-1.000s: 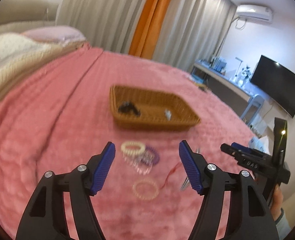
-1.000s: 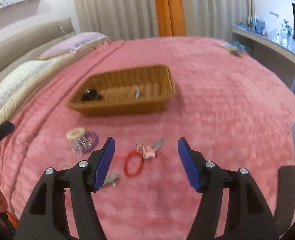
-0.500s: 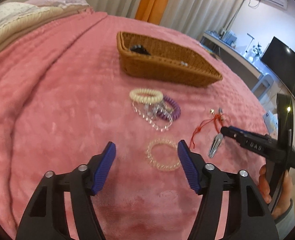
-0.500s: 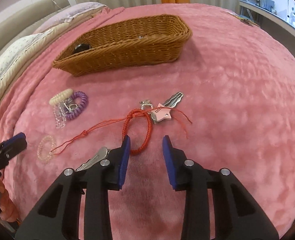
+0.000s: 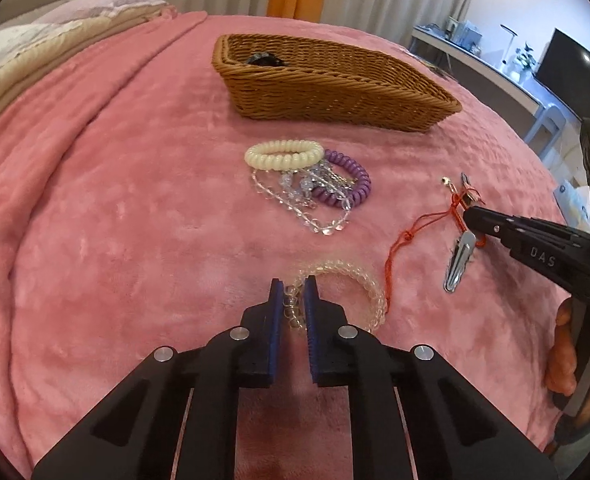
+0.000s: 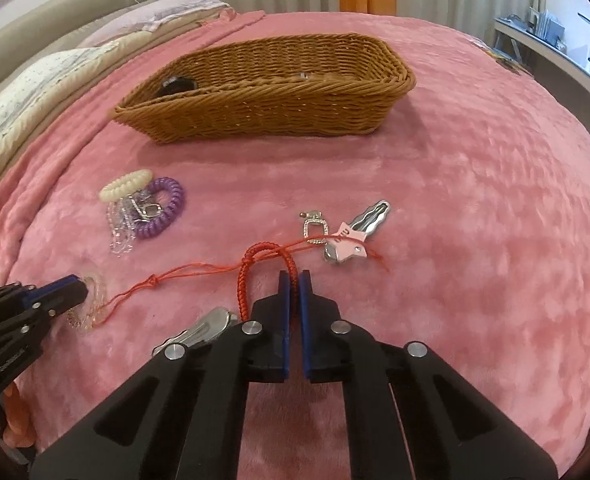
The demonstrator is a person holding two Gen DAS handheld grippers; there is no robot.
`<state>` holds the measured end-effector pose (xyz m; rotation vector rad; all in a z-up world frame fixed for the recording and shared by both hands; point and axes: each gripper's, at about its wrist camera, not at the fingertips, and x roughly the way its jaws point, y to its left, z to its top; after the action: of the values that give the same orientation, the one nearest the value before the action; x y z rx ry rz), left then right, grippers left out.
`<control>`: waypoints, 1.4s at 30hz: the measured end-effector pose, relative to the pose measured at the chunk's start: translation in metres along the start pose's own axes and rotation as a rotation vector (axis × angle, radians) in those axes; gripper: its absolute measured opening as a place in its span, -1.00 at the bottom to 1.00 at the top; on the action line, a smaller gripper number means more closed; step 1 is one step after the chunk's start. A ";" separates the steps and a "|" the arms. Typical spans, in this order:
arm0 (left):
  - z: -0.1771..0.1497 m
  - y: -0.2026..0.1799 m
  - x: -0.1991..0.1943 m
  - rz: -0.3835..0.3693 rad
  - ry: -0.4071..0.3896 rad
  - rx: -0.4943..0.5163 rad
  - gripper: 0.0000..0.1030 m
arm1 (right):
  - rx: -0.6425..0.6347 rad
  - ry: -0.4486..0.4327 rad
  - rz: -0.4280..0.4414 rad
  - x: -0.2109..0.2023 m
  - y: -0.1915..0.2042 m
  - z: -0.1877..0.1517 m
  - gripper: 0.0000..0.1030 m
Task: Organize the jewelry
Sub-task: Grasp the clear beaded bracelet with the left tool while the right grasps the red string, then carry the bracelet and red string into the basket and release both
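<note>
- The jaws of the left gripper (image 5: 293,294) are clamped on the near rim of a clear beaded bracelet (image 5: 347,280) lying on the pink bedspread (image 5: 115,200).
- The jaws of the right gripper (image 6: 293,286) are pressed together on the braided loop of a red cord bracelet (image 6: 255,268); its thin tail trails left, almost to the clear bracelet.
- A wicker basket (image 6: 263,100) sits farther back on the bed, already holding a dark item and a small silvery one.
- Near the red cord lie a silver hair clip (image 6: 199,330), a pink star clip (image 6: 349,242) and a small ring charm (image 6: 315,228); the tail crosses the charm and star clip.
- A cream coil band (image 5: 283,154), a purple coil band (image 5: 347,178) and a crystal chain are heaped together between the grippers and the basket.
- Judgement: lift both pieces slowly and straight up, so the cord's tail slides free without dragging the charm or clips, then carry each over the basket's rim before letting go.
</note>
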<state>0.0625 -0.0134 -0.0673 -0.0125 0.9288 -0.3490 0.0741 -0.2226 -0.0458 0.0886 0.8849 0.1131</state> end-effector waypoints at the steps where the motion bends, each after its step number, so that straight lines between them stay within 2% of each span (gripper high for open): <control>1: -0.001 -0.001 -0.002 -0.003 -0.004 0.004 -0.85 | 0.002 -0.002 0.003 -0.002 -0.001 -0.001 -0.94; 14: -0.002 -0.008 -0.032 -0.066 -0.088 -0.008 -0.85 | 0.025 -0.082 0.044 -0.044 -0.008 -0.008 -0.94; 24: 0.017 -0.017 -0.083 -0.077 -0.250 -0.019 -0.85 | 0.019 -0.172 0.088 -0.086 0.005 0.002 -0.94; 30: 0.045 -0.026 -0.116 -0.083 -0.336 -0.009 -0.85 | 0.008 -0.247 0.088 -0.113 0.014 0.026 -0.94; 35: 0.083 -0.040 -0.134 -0.080 -0.395 0.033 -0.85 | -0.014 -0.305 0.082 -0.131 0.020 0.055 -0.94; 42: 0.142 -0.052 -0.127 -0.039 -0.414 0.036 -0.85 | -0.017 -0.301 0.046 -0.115 0.018 0.109 -0.94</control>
<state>0.0896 -0.0444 0.1261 -0.0676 0.5133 -0.3816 0.0856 -0.2239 0.1134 0.1067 0.5812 0.1459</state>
